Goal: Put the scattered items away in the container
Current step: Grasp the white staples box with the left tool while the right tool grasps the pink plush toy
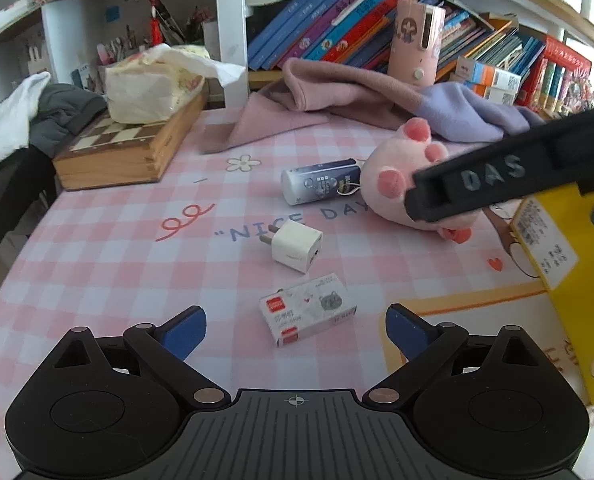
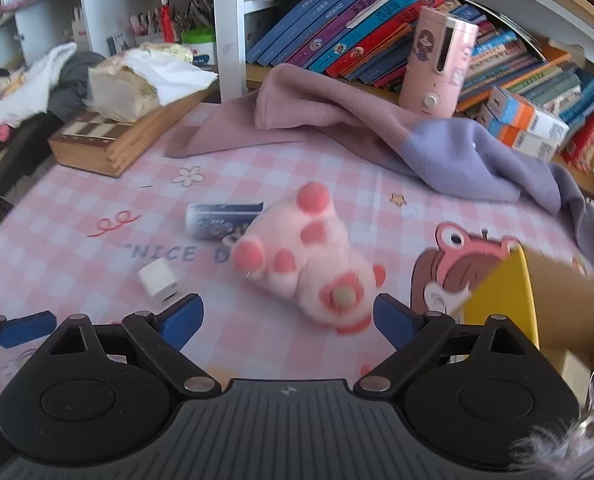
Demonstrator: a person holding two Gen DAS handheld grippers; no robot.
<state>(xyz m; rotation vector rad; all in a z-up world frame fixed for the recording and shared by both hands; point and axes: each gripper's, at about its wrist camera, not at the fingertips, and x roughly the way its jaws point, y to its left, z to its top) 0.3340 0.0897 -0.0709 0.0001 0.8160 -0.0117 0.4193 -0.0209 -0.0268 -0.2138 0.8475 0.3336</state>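
Observation:
On the pink checked tablecloth, a small printed card box [image 1: 309, 314] lies just ahead of my left gripper [image 1: 295, 332], which is open with its blue pads wide apart. Beyond it are a white charger plug [image 1: 297, 250], a blue-and-white cylinder [image 1: 321, 186] on its side and a pink plush paw [image 1: 393, 184]. A black finger [image 1: 489, 180] of my right gripper reaches across the plush. In the right wrist view, my right gripper [image 2: 289, 320] is open around the near end of the plush [image 2: 305, 256], with its pads apart from it. The yellow container [image 2: 501, 292] stands at the right.
A wooden chess box [image 1: 125, 152] with a tissue pack [image 1: 149, 88] on it sits at the back left. Pink and purple cloth [image 1: 337, 96] lies along the back, before a shelf of books [image 1: 337, 28] and a pink device [image 1: 417, 44].

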